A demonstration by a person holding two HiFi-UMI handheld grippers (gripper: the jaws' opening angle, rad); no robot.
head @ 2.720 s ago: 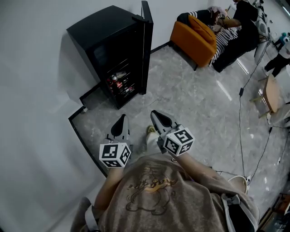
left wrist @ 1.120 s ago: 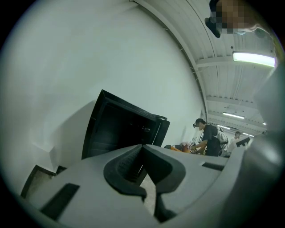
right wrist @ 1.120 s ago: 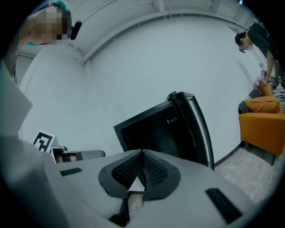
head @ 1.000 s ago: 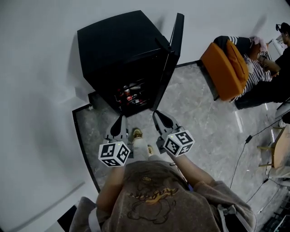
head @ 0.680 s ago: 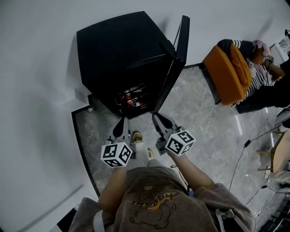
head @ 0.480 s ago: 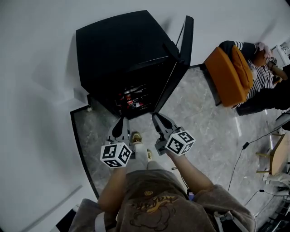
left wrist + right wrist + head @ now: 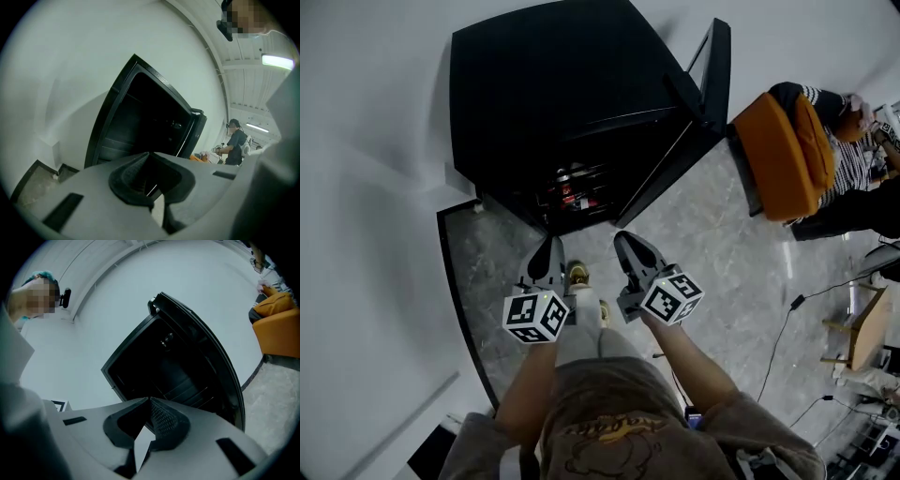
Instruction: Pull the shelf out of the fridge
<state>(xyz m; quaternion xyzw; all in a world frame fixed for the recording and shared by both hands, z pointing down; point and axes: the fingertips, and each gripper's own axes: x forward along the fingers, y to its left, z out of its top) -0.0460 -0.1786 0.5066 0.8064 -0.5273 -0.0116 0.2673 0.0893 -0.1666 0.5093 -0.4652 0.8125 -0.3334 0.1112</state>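
A small black fridge point(image 7: 553, 84) stands against the white wall, its door point(image 7: 698, 112) swung open to the right. Wire shelves point(image 7: 577, 192) with cans show low inside it. Both grippers hover above the floor in front of the fridge, short of its opening. My left gripper point(image 7: 547, 251) is shut and holds nothing. To its right, my right gripper point(image 7: 628, 242) is likewise shut and empty. The left gripper view looks at the dark fridge interior point(image 7: 140, 126) past the closed jaws; the right gripper view shows the interior point(image 7: 173, 366) and its shelf rails.
An orange armchair point(image 7: 792, 155) with a seated person in stripes point(image 7: 853, 141) is at the right. Cables point(image 7: 787, 319) trail over the grey marble floor. A dark skirting edge point(image 7: 455, 281) runs along the left wall. My own shoe point(image 7: 577, 274) shows between the grippers.
I have walked closer to the fridge, which now fills more of the head view. Both grippers stayed shut and level in front of me.
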